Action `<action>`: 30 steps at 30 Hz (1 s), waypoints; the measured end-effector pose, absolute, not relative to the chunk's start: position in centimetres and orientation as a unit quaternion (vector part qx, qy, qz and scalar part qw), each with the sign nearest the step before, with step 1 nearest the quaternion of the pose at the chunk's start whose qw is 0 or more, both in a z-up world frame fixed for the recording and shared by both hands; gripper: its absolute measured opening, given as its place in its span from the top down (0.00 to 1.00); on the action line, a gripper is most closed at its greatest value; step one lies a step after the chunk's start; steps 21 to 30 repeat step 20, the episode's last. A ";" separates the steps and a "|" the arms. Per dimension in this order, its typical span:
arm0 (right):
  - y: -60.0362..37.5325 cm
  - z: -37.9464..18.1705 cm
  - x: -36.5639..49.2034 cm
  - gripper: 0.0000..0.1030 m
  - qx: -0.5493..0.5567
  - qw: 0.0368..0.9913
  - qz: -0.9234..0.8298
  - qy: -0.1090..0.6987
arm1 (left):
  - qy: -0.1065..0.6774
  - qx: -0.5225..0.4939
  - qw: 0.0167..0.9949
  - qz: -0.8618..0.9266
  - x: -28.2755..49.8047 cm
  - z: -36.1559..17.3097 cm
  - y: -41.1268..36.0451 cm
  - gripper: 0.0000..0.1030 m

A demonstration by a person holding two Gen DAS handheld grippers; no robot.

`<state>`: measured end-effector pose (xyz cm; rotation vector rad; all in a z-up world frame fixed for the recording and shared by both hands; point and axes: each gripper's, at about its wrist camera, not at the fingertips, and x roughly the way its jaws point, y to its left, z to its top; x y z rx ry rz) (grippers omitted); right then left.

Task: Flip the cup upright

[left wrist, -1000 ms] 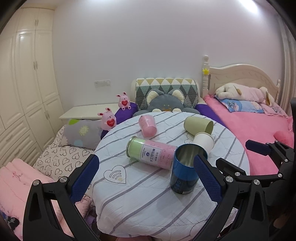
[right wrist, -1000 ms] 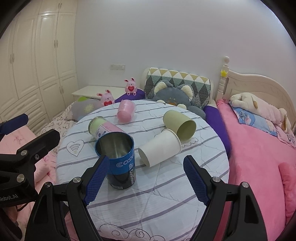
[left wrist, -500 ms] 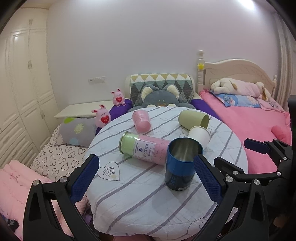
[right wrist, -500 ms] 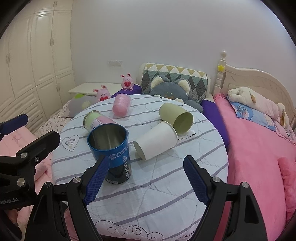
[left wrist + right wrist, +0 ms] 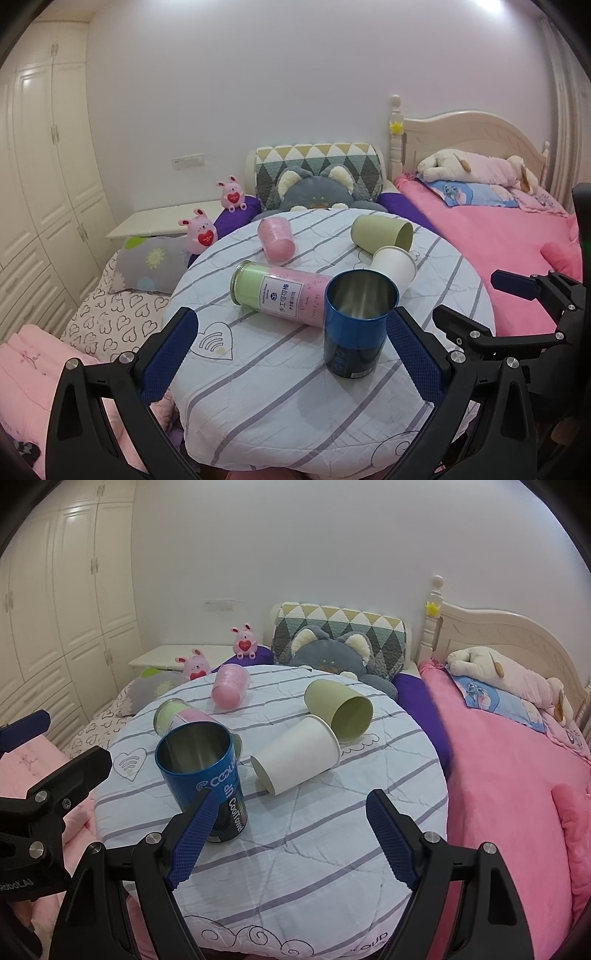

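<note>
Blue metal cup [image 5: 201, 771] stands upright and empty at centre-left; white paper cup [image 5: 297, 755] lies tipped beside it; both claws [image 5: 295, 354] [image 5: 288, 836] gape open, gripping nothing.

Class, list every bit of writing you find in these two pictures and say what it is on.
"CooTowel": blue cup, partly hidden by the right gripper.
"Robot.AI": left gripper, seen from the right wrist camera, start cut off.
Label on the pink and green can: too small to read.
</note>
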<state>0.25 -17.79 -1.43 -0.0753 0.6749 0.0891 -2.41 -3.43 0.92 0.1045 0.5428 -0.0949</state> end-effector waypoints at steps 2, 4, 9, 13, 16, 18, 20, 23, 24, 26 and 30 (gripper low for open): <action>-17.8 -1.4 0.3 0.19 -0.036 0.942 0.043 0.330 | 0.268 0.053 0.961 -0.045 -2.4 0.7 -3.5 0.00; -17.8 -1.5 0.3 0.19 -0.036 0.942 0.043 0.331 | 0.268 0.054 0.961 -0.044 -2.5 0.5 -3.5 0.00; -17.7 -1.5 0.4 0.19 -0.037 0.942 0.043 0.331 | 0.270 0.052 0.960 -0.046 -2.4 0.2 -3.4 0.00; -17.7 -1.7 0.6 0.19 -0.037 0.941 0.043 0.334 | 0.265 0.057 0.961 -0.048 -2.5 0.1 -3.3 0.00; -17.6 -2.1 0.9 0.19 -0.036 0.939 0.042 0.340 | 0.263 0.057 0.962 -0.051 -2.4 0.0 -3.1 0.00; -17.4 -2.5 1.2 0.19 -0.035 0.937 0.044 0.345 | 0.266 0.053 0.961 -0.054 -2.3 0.0 -2.9 0.00; -17.2 -3.0 1.5 0.19 -0.033 0.934 0.047 0.352 | 0.272 0.051 0.959 -0.053 -2.1 -0.1 -2.5 0.00; -17.2 -3.0 1.5 0.19 -0.033 0.934 0.047 0.352 | 0.272 0.051 0.959 -0.053 -2.1 -0.1 -2.5 0.00; -17.2 -3.0 1.5 0.19 -0.033 0.934 0.047 0.352 | 0.272 0.051 0.959 -0.053 -2.1 -0.1 -2.5 0.00; -17.2 -3.0 1.5 0.19 -0.033 0.934 0.047 0.352 | 0.272 0.051 0.959 -0.053 -2.1 -0.1 -2.5 0.00; -17.2 -3.0 1.5 0.19 -0.033 0.934 0.047 0.352 | 0.272 0.051 0.959 -0.053 -2.1 -0.1 -2.5 0.00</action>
